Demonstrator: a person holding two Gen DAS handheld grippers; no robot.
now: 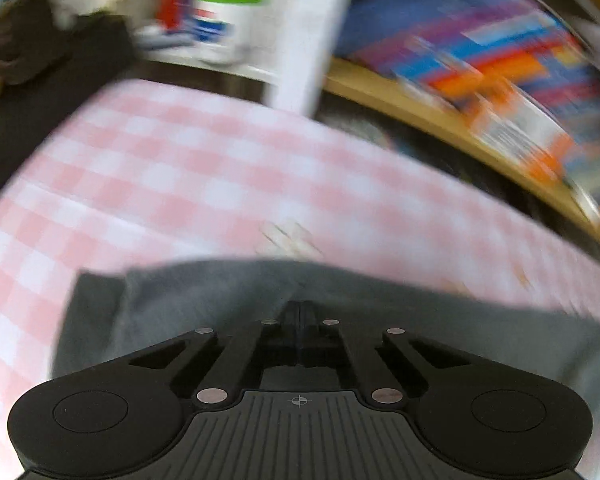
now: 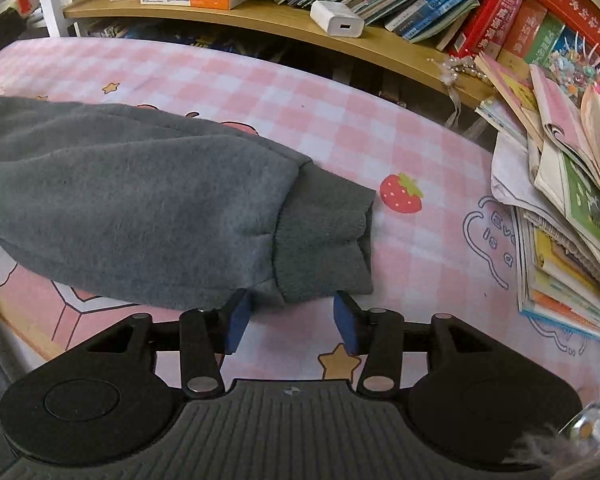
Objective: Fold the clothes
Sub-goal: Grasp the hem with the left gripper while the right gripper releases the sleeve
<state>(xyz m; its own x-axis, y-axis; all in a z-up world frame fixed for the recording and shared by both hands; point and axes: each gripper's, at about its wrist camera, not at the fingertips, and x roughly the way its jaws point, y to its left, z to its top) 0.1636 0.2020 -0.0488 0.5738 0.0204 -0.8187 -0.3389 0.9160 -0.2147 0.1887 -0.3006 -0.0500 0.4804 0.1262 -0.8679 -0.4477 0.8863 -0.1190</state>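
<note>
A grey fleece garment lies on a pink checked sheet [image 2: 300,112]. In the right wrist view its sleeve [image 2: 140,208] stretches from the left and ends in a ribbed cuff [image 2: 324,240]. My right gripper [image 2: 294,316] is open, its blue pads [image 2: 240,320] standing apart at the near edge of the cuff without pressing it. The left wrist view is blurred. There my left gripper [image 1: 302,312] is shut, fingers together, with the tips over the grey garment [image 1: 204,304]. Whether cloth is pinched between them I cannot tell.
A wooden shelf [image 2: 260,16] with books and boxes runs along the far side of the sheet. A white charger [image 2: 336,18] lies on it. A loose pile of books [image 2: 568,208] crowds the right edge. A white tub with a green lid [image 1: 224,16] stands at the back left.
</note>
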